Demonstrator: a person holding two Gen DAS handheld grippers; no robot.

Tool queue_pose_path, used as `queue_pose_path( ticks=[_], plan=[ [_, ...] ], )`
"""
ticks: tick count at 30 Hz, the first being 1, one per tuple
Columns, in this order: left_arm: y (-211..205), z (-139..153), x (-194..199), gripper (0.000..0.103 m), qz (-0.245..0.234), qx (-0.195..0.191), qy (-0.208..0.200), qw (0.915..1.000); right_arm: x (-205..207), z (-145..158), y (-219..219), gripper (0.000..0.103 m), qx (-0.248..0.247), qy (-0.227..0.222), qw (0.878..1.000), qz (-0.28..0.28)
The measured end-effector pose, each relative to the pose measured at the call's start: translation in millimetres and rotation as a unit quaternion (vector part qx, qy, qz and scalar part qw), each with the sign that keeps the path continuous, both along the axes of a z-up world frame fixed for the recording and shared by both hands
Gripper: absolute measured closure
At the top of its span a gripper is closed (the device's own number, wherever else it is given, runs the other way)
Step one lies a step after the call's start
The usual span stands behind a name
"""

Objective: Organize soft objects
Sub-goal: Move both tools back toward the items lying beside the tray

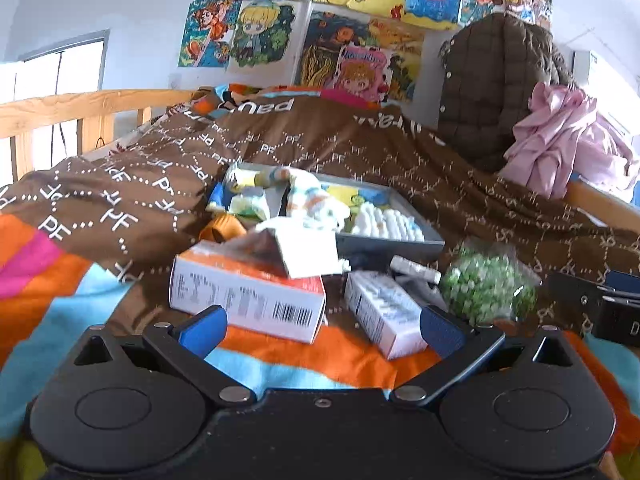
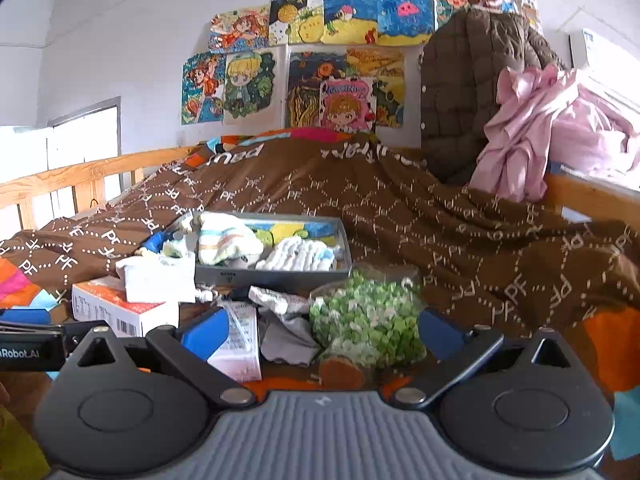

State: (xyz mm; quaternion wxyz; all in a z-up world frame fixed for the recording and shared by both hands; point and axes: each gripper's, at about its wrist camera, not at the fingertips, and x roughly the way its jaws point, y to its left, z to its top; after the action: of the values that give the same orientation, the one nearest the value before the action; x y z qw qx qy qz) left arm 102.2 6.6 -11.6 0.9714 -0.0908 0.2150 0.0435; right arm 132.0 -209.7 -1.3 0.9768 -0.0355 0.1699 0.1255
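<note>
While both claws hang wide open and hold nothing over the bed, the soft things not yet sorted lie straight ahead of them. A grey tray [image 2: 276, 276] sits further back on the brown quilt [image 2: 480, 240], already holding a striped cloth [image 2: 224, 240] and a row of white rolls [image 2: 300, 256]. Before the right claw [image 2: 320, 336], between its blue pads, lies a crumpled grey cloth [image 2: 286, 340], and just right of it a bag of green bits [image 2: 366, 324] with its long side running toward the tray. I judge the grey cloth the likely next pick: it is almost centred in the right claw's gap and near, so a short push forward and down should reach it.

Ahead of the left claw [image 1: 320, 332] are mostly hard things: a large box [image 1: 248, 300] and a small box [image 1: 384, 312], with the green bag off to its right. So the right claw is the nearer one for the cloth, and the tray lies beyond it, slightly left
</note>
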Motion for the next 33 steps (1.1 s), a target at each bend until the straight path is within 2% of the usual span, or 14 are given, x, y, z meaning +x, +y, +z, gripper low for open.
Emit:
queue_pose_path(
  ticks=[6,33],
  plan=[
    [-7.4,-5.5,-2.2,0.001,-0.001,0.012,0.01,0.9999,2.5,-10.9,-2.0,0.0,0.003,0.022,1.0,0.007],
    [-5.4,-8.0,-1.9,0.001,0.006,0.002,0.016,0.9998,9.8,-15.5,3.2,0.0,0.001,0.03,1.0,0.005]
  ],
)
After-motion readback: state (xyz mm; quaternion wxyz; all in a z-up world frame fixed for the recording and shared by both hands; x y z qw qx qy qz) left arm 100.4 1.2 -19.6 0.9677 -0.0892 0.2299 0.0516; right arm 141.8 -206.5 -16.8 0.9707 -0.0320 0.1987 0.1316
